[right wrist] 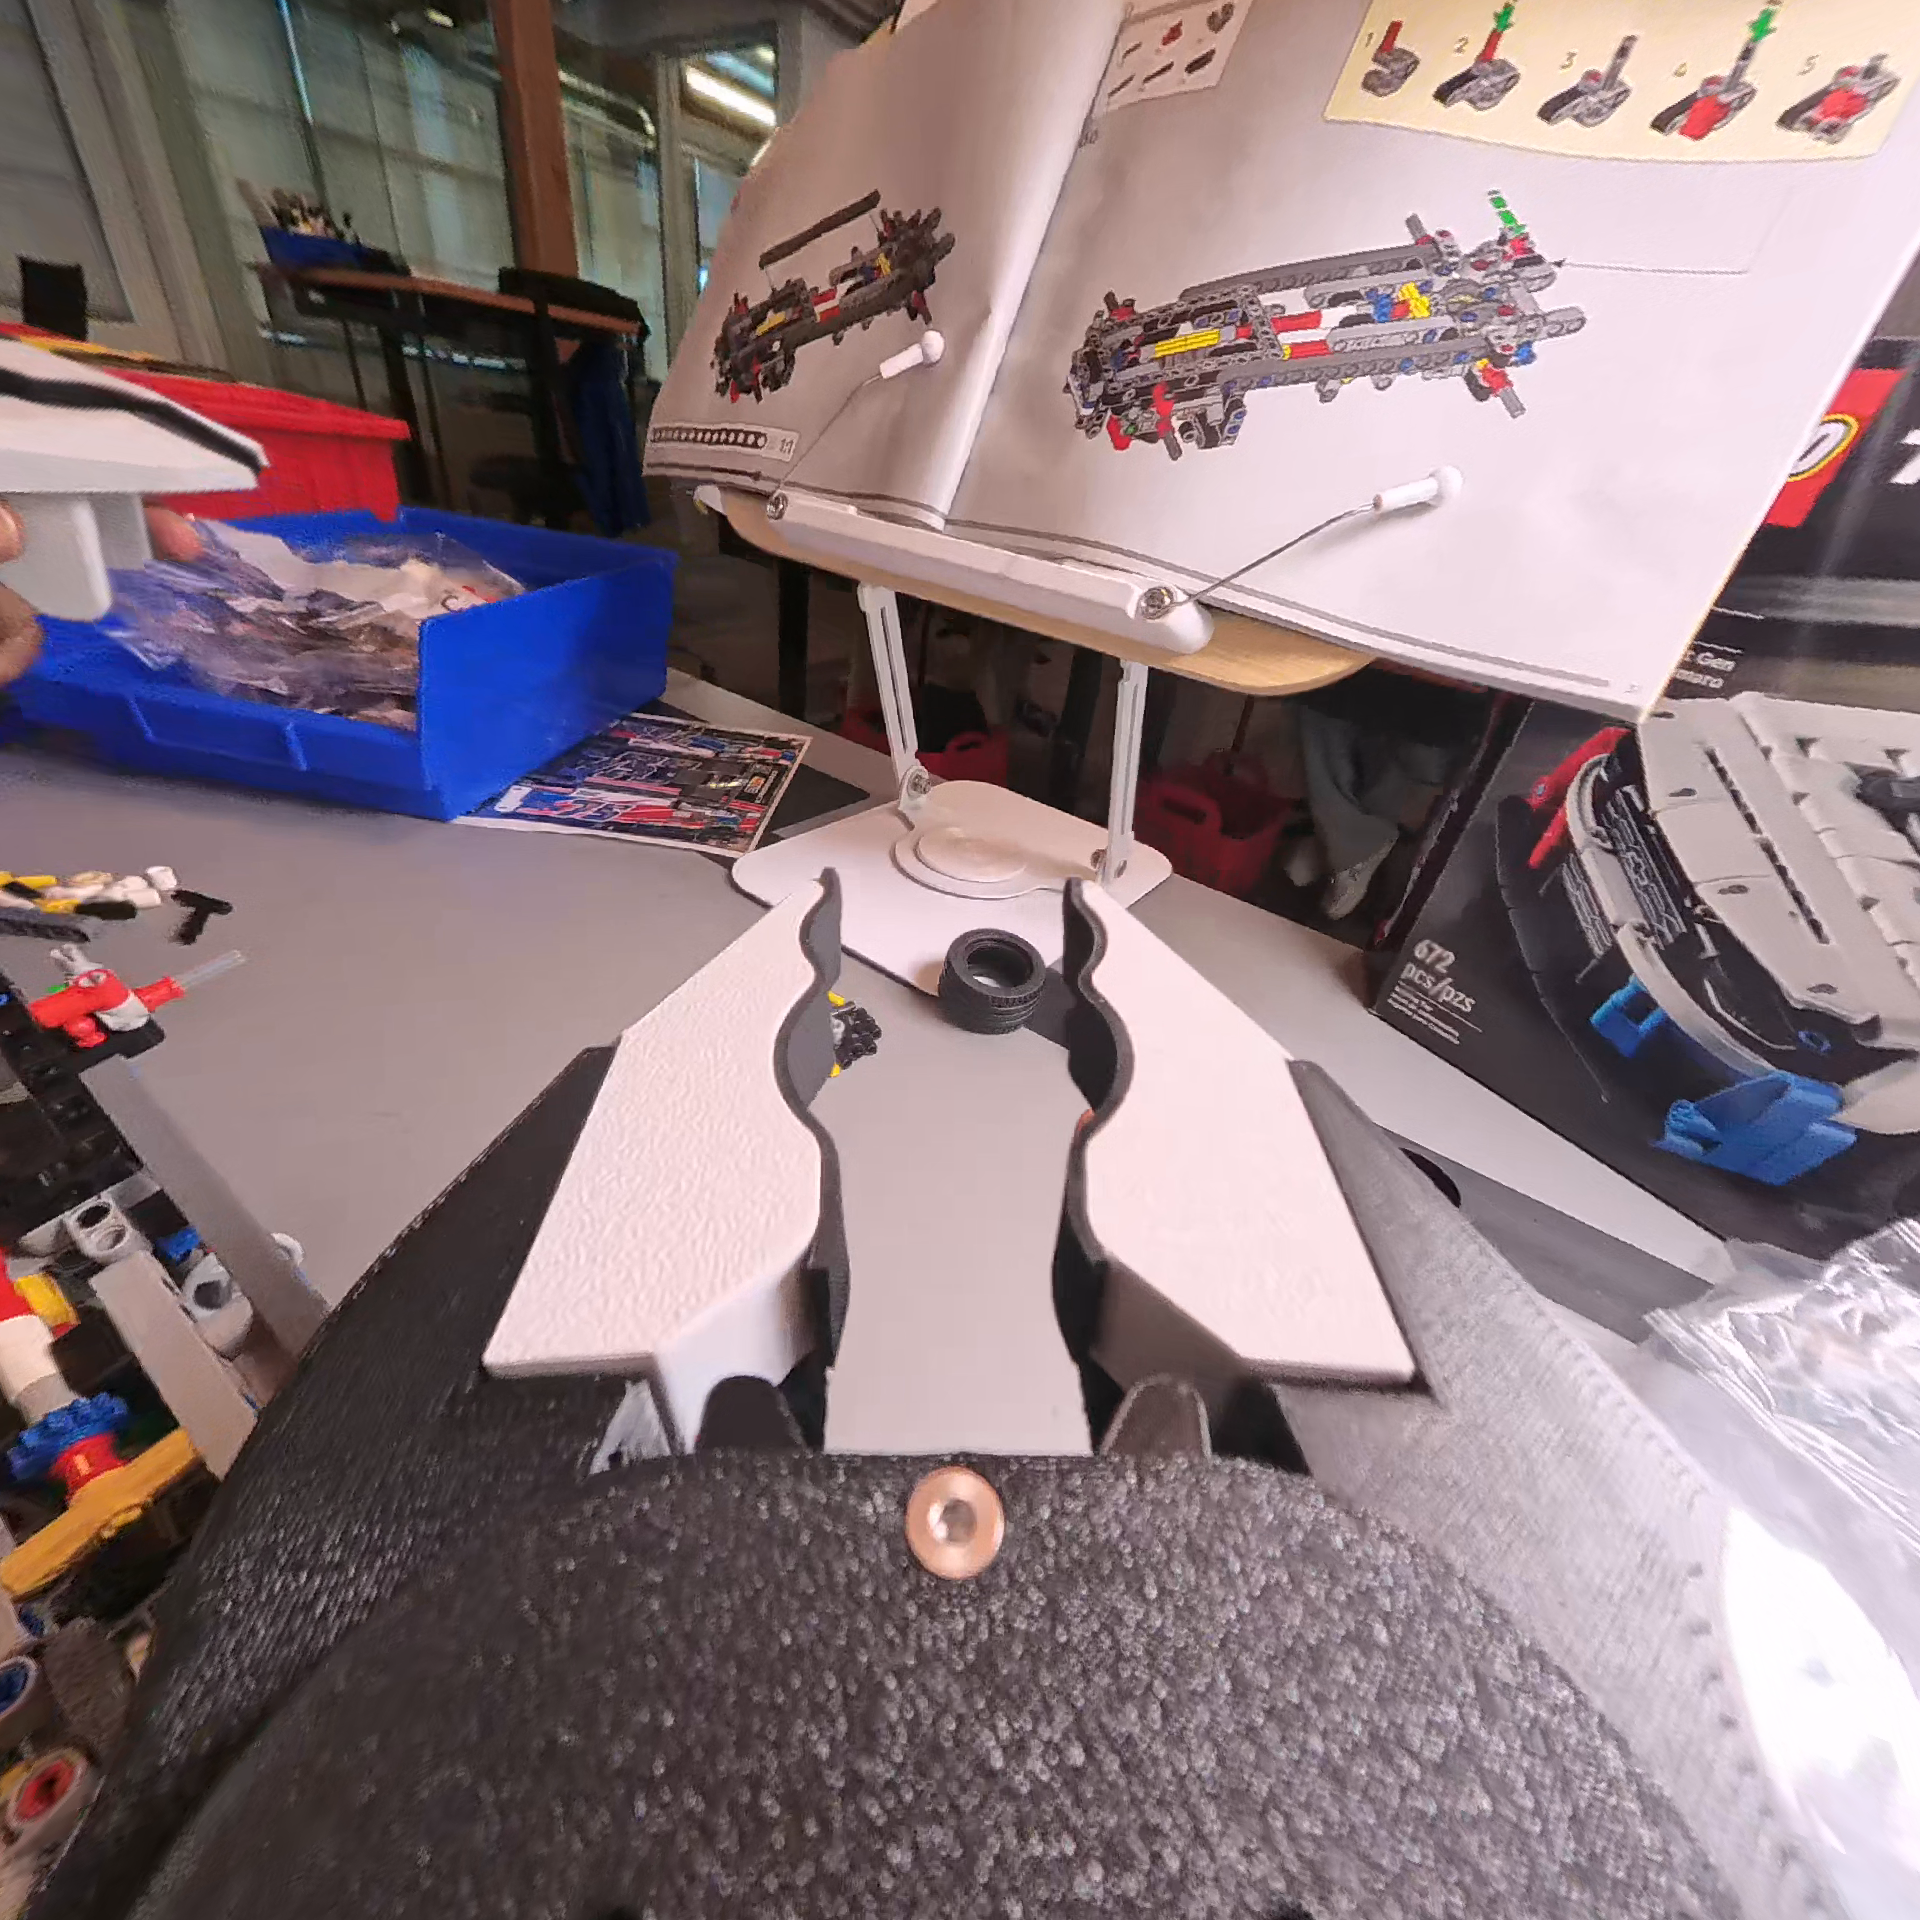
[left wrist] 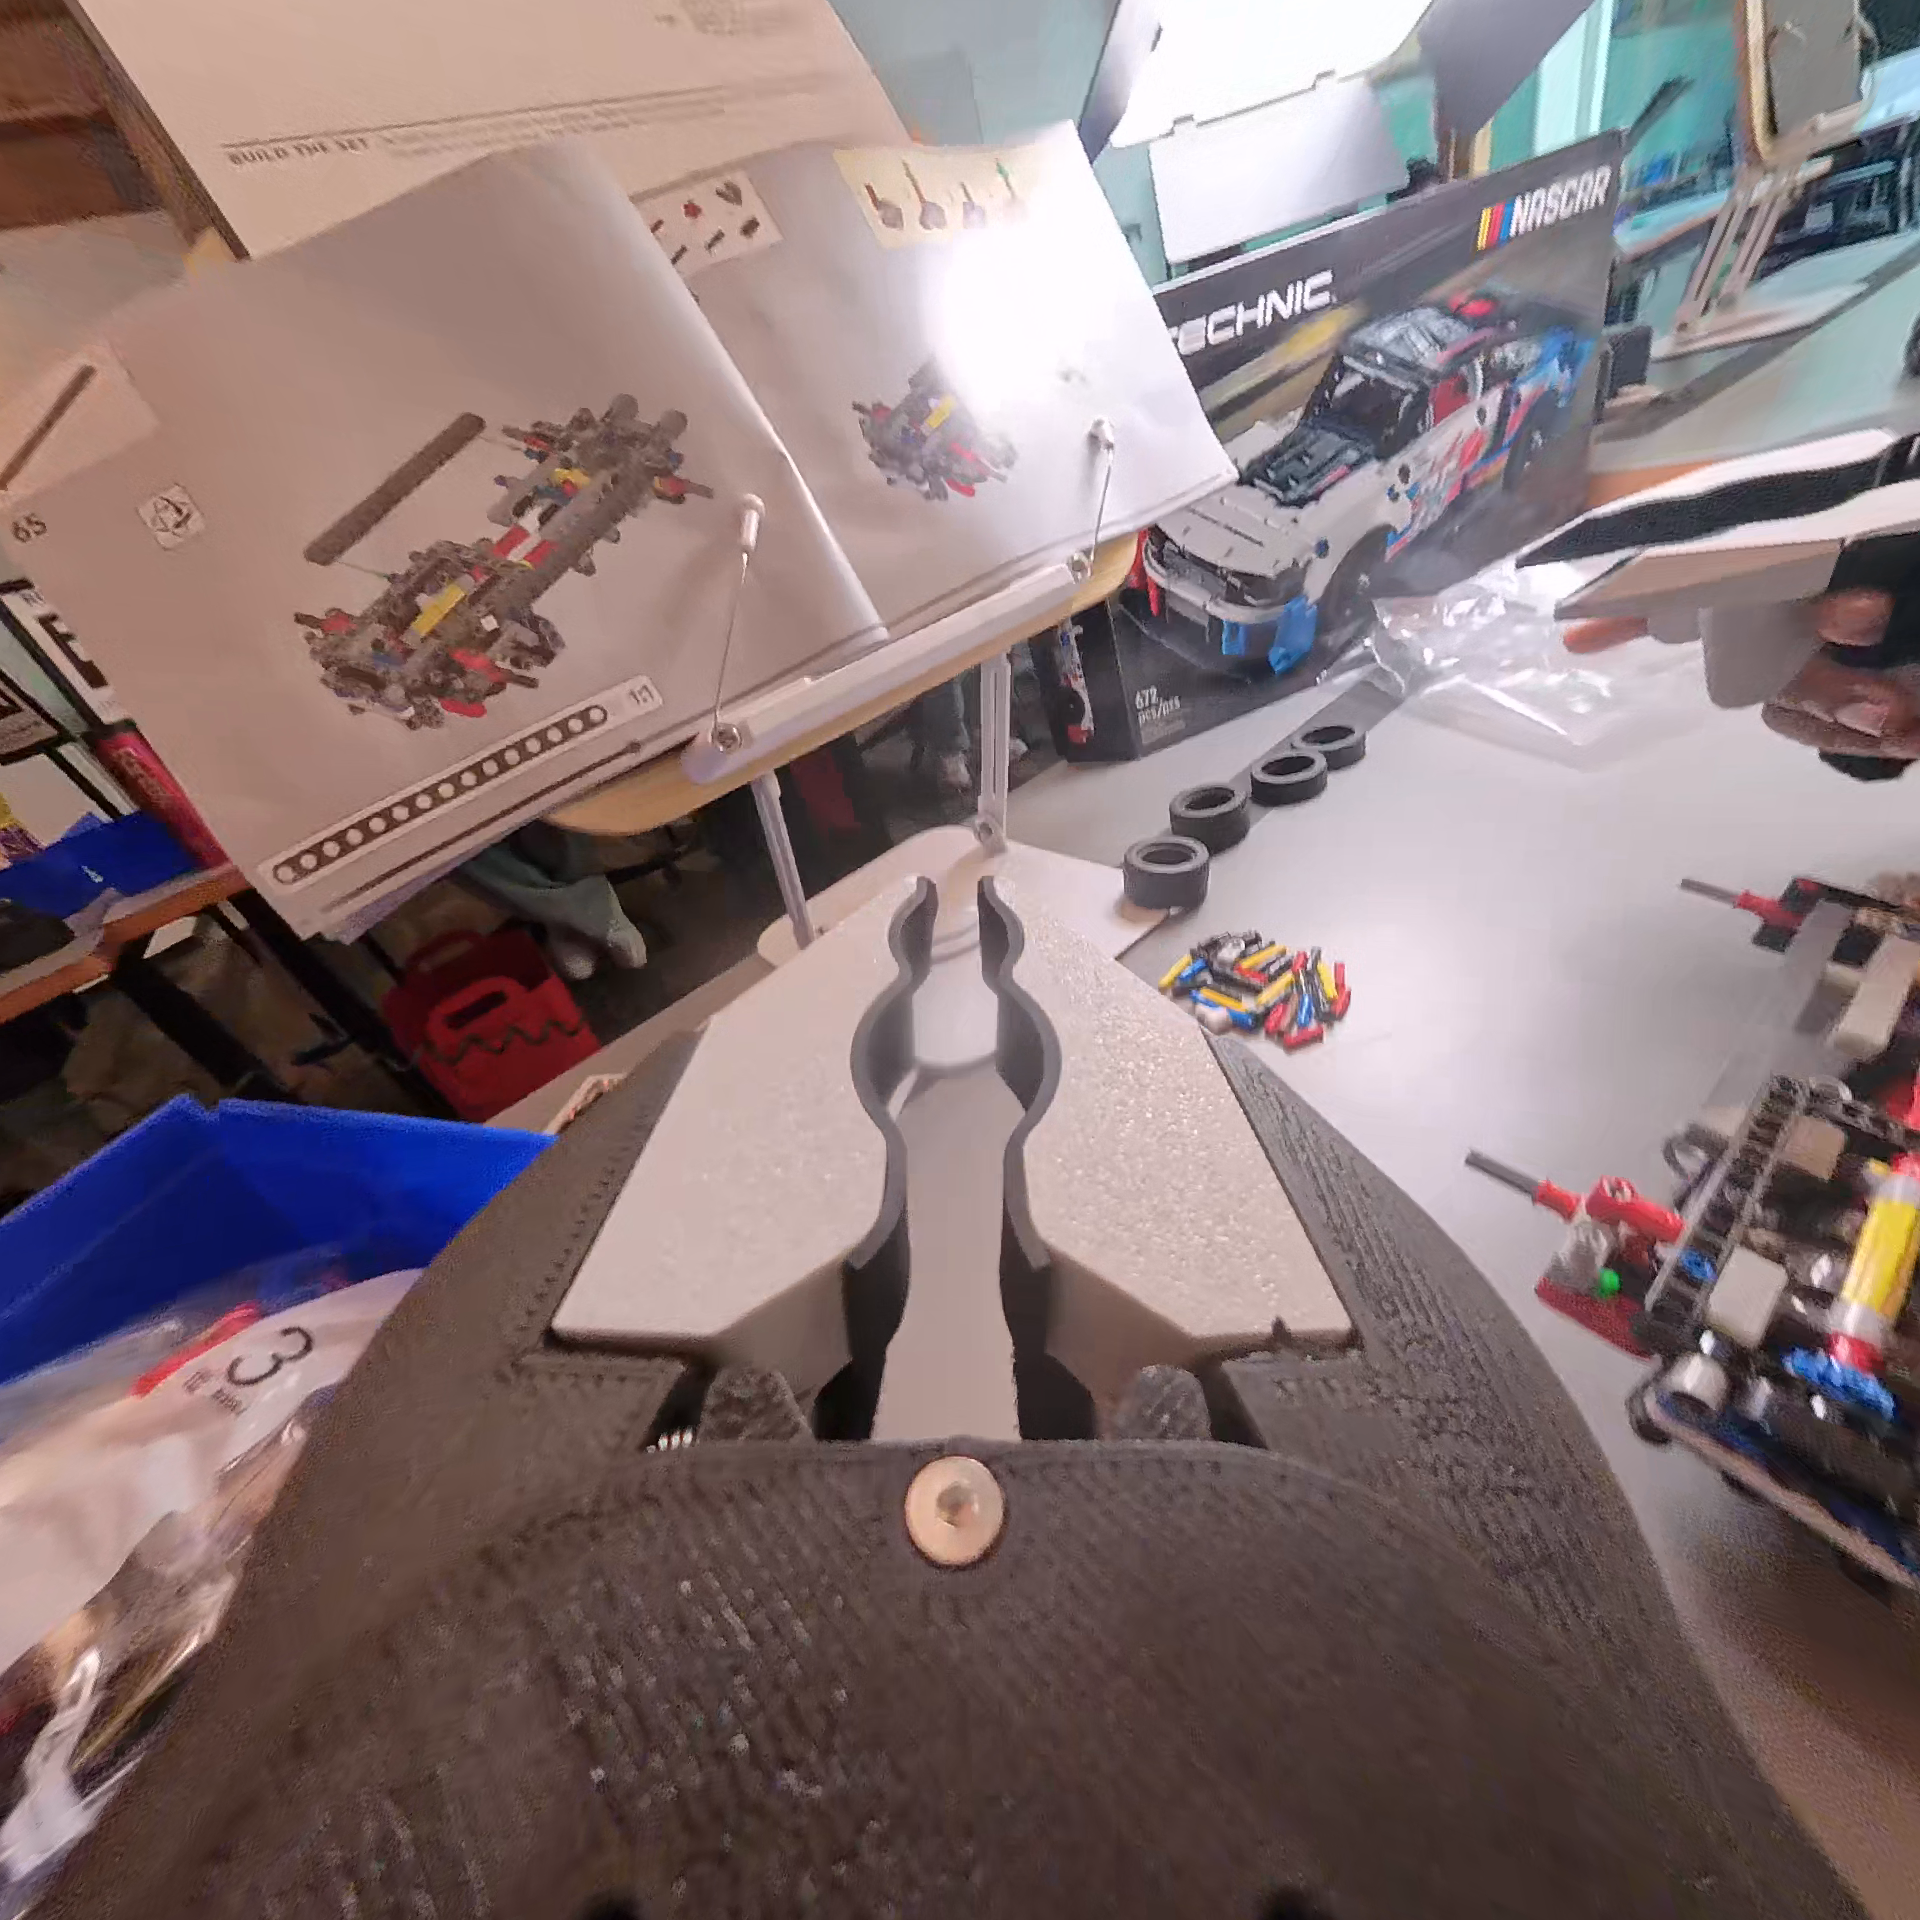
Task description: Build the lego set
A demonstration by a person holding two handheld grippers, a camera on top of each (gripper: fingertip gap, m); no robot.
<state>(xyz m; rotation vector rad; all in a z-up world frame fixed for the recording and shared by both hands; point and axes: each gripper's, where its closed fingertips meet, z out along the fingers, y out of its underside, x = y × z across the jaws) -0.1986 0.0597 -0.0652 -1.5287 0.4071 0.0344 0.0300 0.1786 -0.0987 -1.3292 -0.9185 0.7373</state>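
My left gripper (left wrist: 954,894) hangs above the table's near left edge, its fingers a narrow gap apart with nothing between them. It points at the base of the book stand (left wrist: 1049,883). The partly built chassis (left wrist: 1787,1278) lies to its right, with a pile of small coloured pins (left wrist: 1262,982) and a row of black tyres (left wrist: 1247,800) beyond. My right gripper (right wrist: 951,894) is open and empty above the table. One black tyre (right wrist: 992,982) lies just ahead between its fingertips, and a few small pieces (right wrist: 854,1029) sit by its left finger. The chassis (right wrist: 83,1299) is at its left.
The open instruction booklet (right wrist: 1195,312) rests on the stand (right wrist: 997,862). The set's box (right wrist: 1662,935) stands at the right. A blue bin (right wrist: 499,665) with part bags and a sticker sheet (right wrist: 665,779) lie at the left. Clear plastic wrap (right wrist: 1829,1403) is near the right. The gap from one gripper's tips to the other's is roughly 25 cm.
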